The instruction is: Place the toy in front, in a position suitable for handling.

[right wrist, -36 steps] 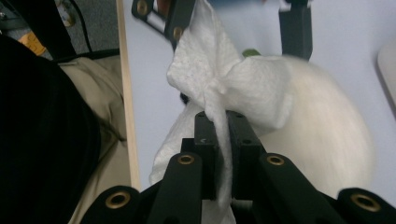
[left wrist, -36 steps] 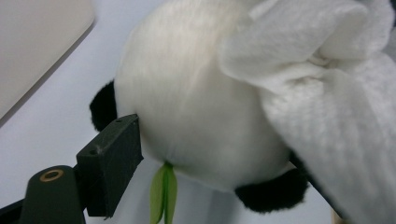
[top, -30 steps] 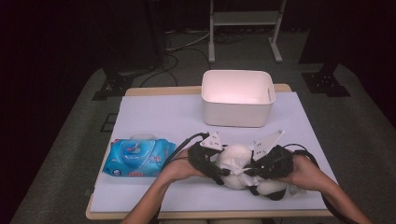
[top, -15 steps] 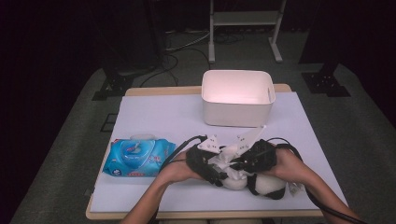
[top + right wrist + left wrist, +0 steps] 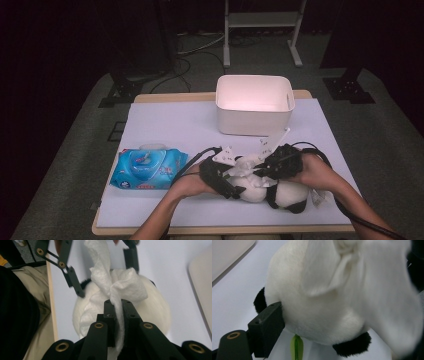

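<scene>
A white wipe (image 5: 117, 287) is pinched tight by the right hand-held gripper (image 5: 118, 305), draped over the panda (image 5: 260, 187). The panda is straddled by the left hand-held gripper (image 5: 231, 186), spread wide, just in front of the bin (image 5: 254, 107).
</scene>
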